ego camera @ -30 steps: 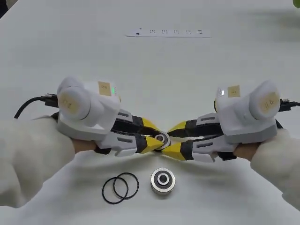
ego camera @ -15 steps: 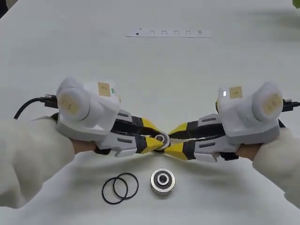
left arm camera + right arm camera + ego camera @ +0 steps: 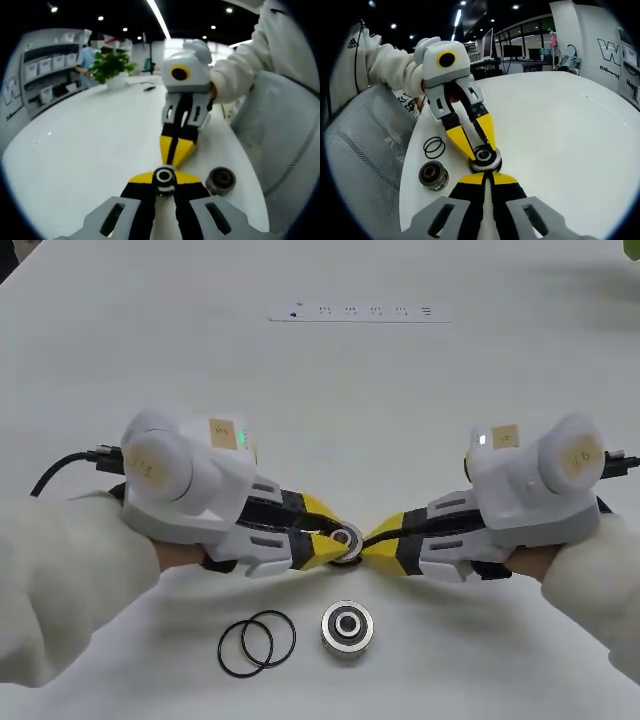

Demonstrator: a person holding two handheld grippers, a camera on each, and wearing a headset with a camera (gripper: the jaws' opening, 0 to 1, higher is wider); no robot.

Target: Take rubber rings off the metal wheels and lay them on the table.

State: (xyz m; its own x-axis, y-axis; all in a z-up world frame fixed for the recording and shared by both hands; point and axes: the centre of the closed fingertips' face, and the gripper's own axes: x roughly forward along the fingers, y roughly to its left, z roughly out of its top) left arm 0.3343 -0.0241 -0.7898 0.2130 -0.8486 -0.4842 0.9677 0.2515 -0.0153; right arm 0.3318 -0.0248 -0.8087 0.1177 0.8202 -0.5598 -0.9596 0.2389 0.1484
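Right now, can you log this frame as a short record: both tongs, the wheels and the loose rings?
left tongs: shut on held wheel
right tongs: shut, tips at the held wheel's rim; unclear whether they pinch a ring
second wheel: lying on the table, near the person
loose rings: two, overlapping, flat on the table beside the second wheel

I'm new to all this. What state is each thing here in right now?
Left tongs: shut on the held wheel.
Right tongs: shut, tips at that wheel's rim.
Second wheel: lying flat on the table, free.
Rubber rings: two, off the wheels, overlapping on the table.
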